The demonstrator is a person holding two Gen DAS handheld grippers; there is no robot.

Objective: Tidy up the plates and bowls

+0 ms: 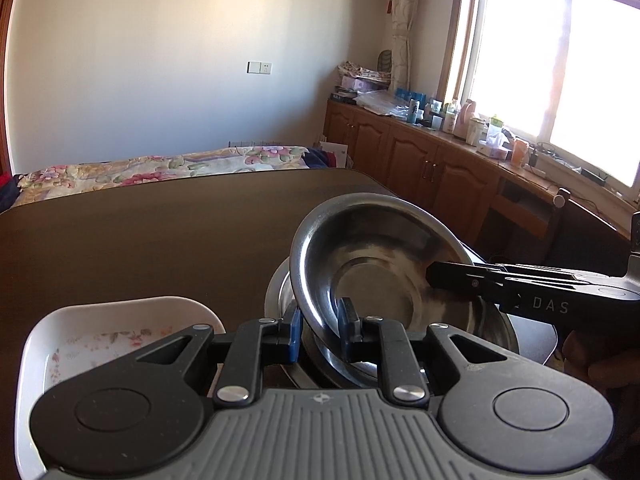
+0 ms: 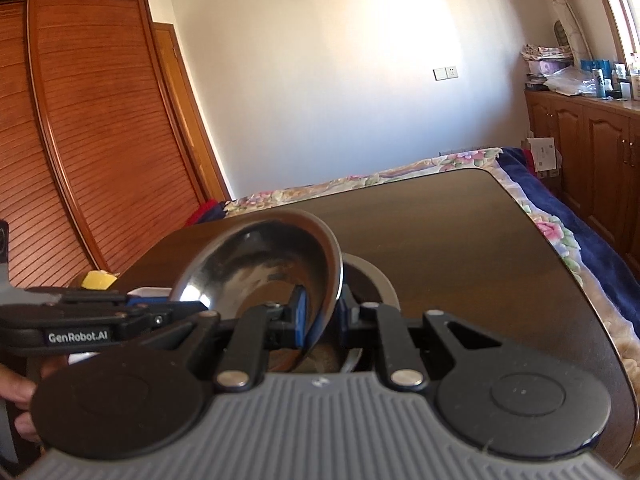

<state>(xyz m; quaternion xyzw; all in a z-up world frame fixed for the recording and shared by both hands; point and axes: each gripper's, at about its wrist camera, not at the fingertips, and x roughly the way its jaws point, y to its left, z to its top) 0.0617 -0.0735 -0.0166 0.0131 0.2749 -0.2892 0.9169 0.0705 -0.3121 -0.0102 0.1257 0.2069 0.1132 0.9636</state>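
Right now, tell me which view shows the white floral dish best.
The left wrist view: the white floral dish sits at lower left, its rim and flower pattern visible beside the left gripper. The right wrist view shows only a white sliver behind that gripper.

Home bedroom: floral-quilted bed (image 1: 160, 168), louvred wardrobe (image 2: 92, 128), wooden cabinets (image 1: 420, 160).

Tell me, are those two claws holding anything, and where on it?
Yes: both grip one tilted steel bowl by its rim. The left gripper pinches the near edge, the right gripper another part of the rim.
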